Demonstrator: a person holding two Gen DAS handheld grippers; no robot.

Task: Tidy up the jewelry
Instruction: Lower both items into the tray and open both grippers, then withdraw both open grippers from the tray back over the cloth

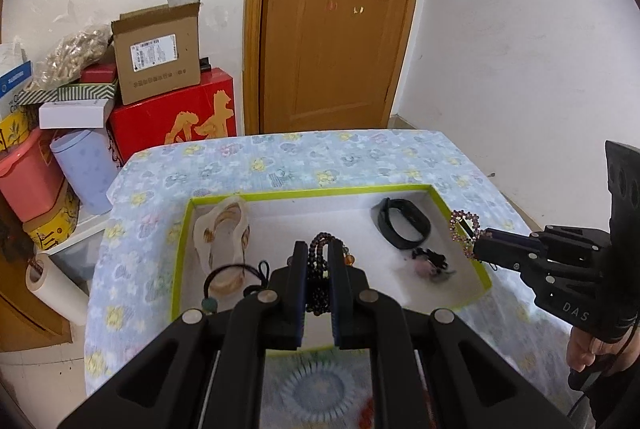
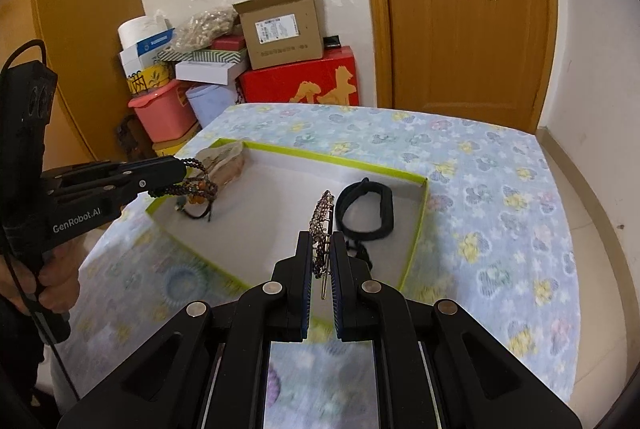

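Dark beads fill your left tool (image 1: 318,249): it is clamped on a beaded bracelet (image 1: 320,269), whose strands bunch between the pads and hang over the near left part of the green-rimmed box (image 1: 304,192). Your right tool (image 2: 322,243) is clamped on a rhinestone hair clip (image 2: 322,225), held edge-up above the box's near right side, with its metal pin pointing back between the pads. Already lying in the box are a pale translucent bangle (image 1: 222,229), a black wristband (image 1: 402,225), a black hair tie (image 1: 228,275) and a small dark trinket (image 1: 430,263) that is too blurred to name. The box sits on the counter (image 1: 280,157) with its floral cloth; a blue spiral hair tie (image 1: 318,389) lies on the cloth outside it, near you. Expect the bracelet to be light and limp, so it will swing and slump once released; gripping several strands together, as you do now, seems the safest hold. The clip looks stiff but thin and probably slippery on its stones, so hold it across the flat faces near the pin. Lower each piece close to the box floor before letting go, well apart from the bangle, which may chip.
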